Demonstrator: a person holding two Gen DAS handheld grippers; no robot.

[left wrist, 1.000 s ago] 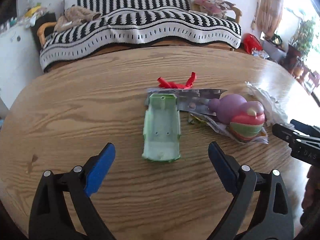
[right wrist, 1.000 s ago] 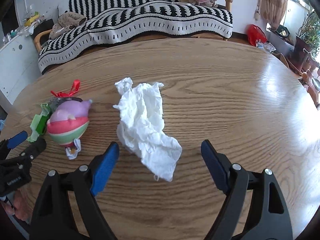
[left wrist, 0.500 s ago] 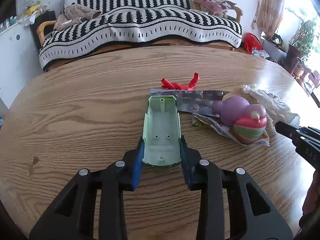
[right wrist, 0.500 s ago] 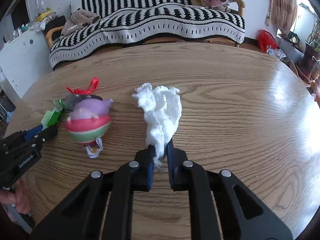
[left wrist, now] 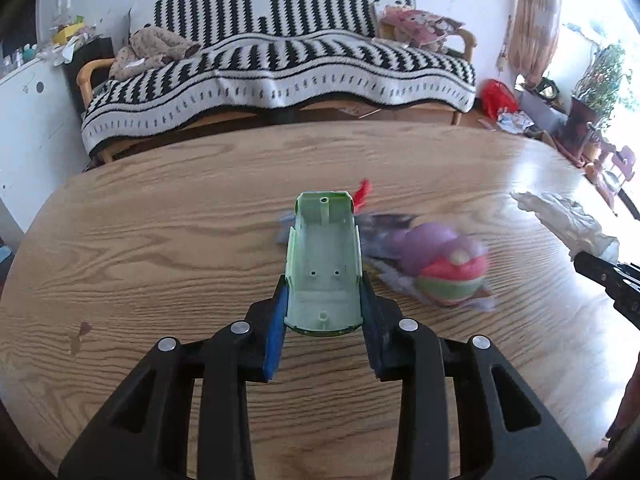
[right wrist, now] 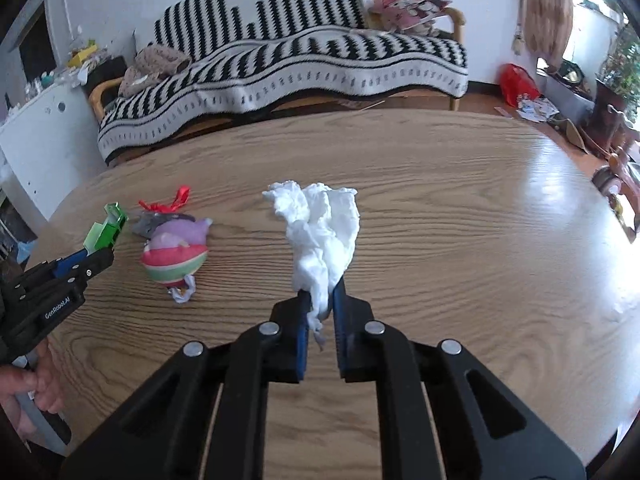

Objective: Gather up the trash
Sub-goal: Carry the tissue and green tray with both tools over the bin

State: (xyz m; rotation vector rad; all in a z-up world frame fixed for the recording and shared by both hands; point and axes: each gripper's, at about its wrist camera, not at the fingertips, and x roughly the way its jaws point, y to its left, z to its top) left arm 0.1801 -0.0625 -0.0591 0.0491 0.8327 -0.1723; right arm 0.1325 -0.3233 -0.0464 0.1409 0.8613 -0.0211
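Trash is already gripped on both sides. Nearest, the left gripper [left wrist: 323, 302] is clamped across the near end of the green plastic shell [left wrist: 323, 264], whose long axis runs straight away from it. The right gripper [right wrist: 320, 300] pinches the near tail of the white tissue [right wrist: 320, 228], which extends away above the wooden table [right wrist: 460, 216]. Farther left lies the striped toy [right wrist: 174, 254] on crumpled wrappers, nearer the left hand, with a red ribbon [right wrist: 176, 200] beyond.
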